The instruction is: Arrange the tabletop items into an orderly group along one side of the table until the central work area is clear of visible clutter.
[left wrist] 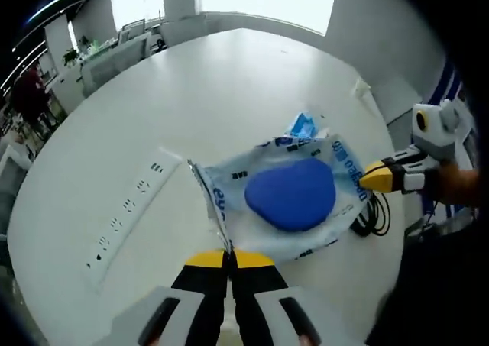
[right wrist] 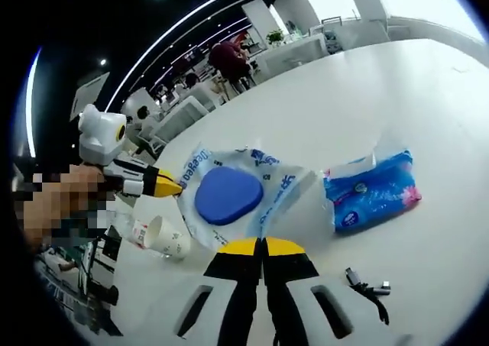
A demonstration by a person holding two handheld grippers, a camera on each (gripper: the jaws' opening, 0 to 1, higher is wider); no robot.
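A clear plastic bag with blue print lies on the white round table, with a blue oval pad inside it. My left gripper is shut on the bag's near edge. My right gripper comes in from the right, closed on the opposite edge. In the right gripper view the same bag and pad lie just ahead of my right gripper, which pinches a corner. My left gripper holds the far side, with a hand behind it.
A blue tissue pack lies right of the bag. A paper cup lies on its side near the table edge. A black cable and a small plug lie close by. A recessed socket strip sits left.
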